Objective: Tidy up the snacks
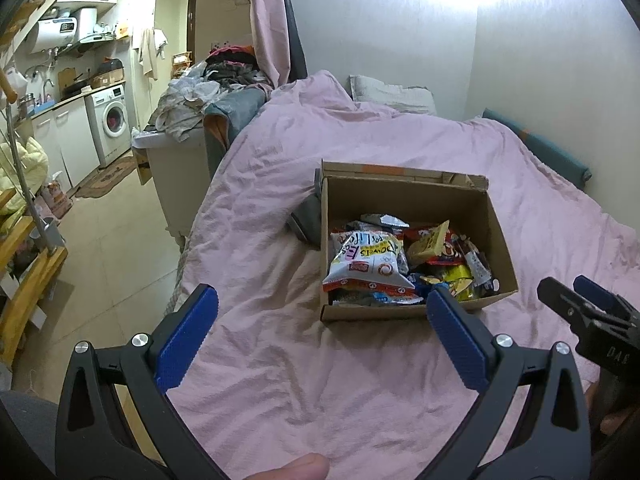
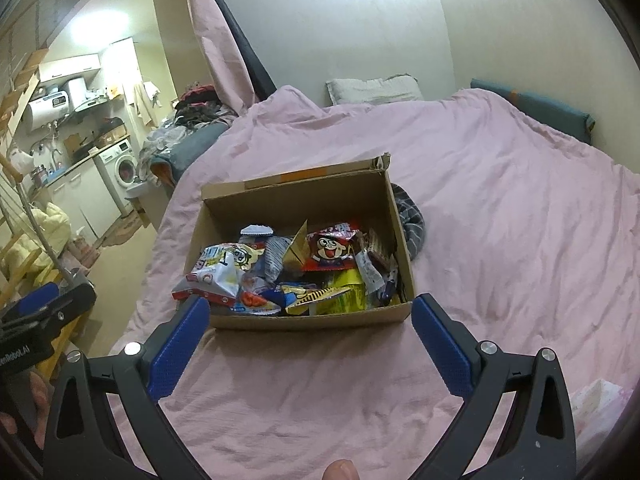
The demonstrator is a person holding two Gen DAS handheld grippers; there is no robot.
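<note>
Far to your left, past the edge of the bed, a washing machine stands under a kitchen counter, and nearer the bed a heap of clothes lies piled on a pale unit.

Your left gripper hovers over the pink bedsheet with its blue pads spread wide apart and nothing between them. It sits just short of the near wall of the cardboard box, low and slightly left of it.

The box rests open on the bed, its flaps up. It holds the snacks: on the left a white puffed bag lies on top and, in the right wrist view, hangs a little over the box's near-left corner. To its right sit a small yellow packet, then a red packet with a cartoon face, with yellow striped wrappers below it near the front wall. Dark wrapped bars stand against the right wall.

A grey striped cloth lies on the sheet touching the box's far side in the right wrist view.

Your right gripper also hangs just before the box's near wall, roughly centred on it, fingers wide apart and empty. A pillow lies at the head of the bed, against the wall.
</note>
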